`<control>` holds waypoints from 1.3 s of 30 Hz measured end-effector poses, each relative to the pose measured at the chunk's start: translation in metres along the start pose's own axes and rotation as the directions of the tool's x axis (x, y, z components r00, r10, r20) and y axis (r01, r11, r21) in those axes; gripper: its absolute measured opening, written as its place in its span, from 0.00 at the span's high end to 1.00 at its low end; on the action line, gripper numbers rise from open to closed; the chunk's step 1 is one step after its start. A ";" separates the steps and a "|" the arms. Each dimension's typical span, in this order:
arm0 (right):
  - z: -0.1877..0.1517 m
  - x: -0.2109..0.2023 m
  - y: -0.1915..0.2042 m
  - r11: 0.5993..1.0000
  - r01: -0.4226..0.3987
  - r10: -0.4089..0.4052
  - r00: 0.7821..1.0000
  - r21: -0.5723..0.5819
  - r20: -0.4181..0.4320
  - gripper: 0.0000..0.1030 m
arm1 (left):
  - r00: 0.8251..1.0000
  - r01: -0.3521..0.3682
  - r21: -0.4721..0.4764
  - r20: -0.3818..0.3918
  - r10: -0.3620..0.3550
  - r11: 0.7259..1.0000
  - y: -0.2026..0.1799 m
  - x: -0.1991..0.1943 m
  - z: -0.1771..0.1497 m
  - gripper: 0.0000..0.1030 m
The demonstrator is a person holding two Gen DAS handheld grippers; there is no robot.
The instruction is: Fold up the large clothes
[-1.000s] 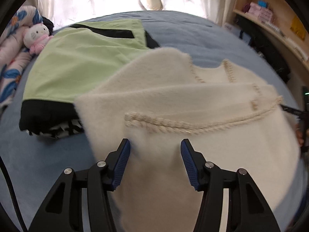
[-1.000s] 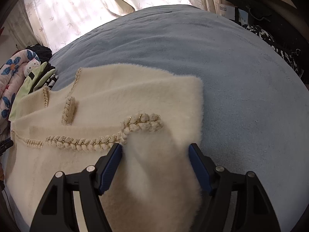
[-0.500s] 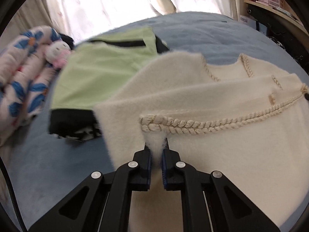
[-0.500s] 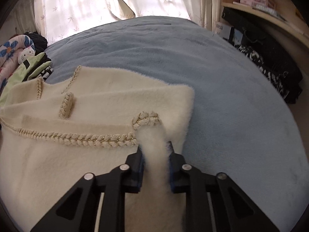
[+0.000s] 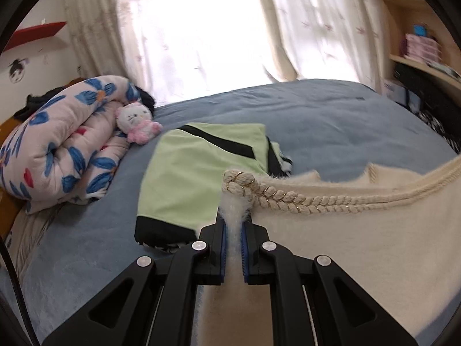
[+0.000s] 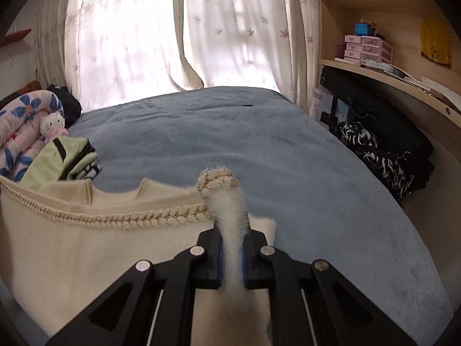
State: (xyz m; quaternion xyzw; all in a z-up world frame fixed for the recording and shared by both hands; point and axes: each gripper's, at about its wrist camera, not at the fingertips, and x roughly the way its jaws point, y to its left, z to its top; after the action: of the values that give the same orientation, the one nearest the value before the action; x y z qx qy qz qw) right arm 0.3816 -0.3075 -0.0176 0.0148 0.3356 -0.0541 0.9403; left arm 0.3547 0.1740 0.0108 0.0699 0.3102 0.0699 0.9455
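Observation:
A fluffy cream jacket with braided rope trim is lifted off the blue bed. My left gripper is shut on its left corner, just below the braid's looped end. My right gripper is shut on the other corner, under the braid's knotted end. The jacket hangs stretched between the two grippers, its trimmed edge sagging in the middle. The lower part of the garment is hidden below both views.
A folded light-green and black garment lies on the blue bedspread behind the jacket. A rolled floral quilt and a plush cat sit at the left. Curtains hang behind; shelves and dark bags stand at the right.
Both grippers shut on the jacket's corners, then rose and tilted up, lifting the trimmed edge off the bed. The jacket now hangs taut between them.

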 end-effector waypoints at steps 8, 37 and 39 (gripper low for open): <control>0.033 0.067 0.017 0.999 0.038 -0.038 0.999 0.024 0.007 0.92 | 0.997 -0.080 -0.107 -0.020 0.079 0.991 0.002 0.077 0.016 0.94; -0.004 0.102 0.053 0.990 -0.095 0.115 0.972 0.106 -0.204 0.61 | 1.000 -0.010 -0.199 -0.003 0.009 0.980 -0.020 0.077 -0.018 0.53; -0.007 0.107 0.094 0.988 -0.147 0.154 0.965 0.046 -0.213 0.61 | 0.998 0.041 -0.193 -0.032 -0.048 0.980 -0.044 0.078 -0.018 0.53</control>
State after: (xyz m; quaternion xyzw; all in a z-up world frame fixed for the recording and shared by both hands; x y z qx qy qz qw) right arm 0.4703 -0.2237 -0.0915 0.0599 0.4330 0.0144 0.8993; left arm 0.4101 0.1459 -0.0569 -0.0301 0.3208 0.0798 0.9433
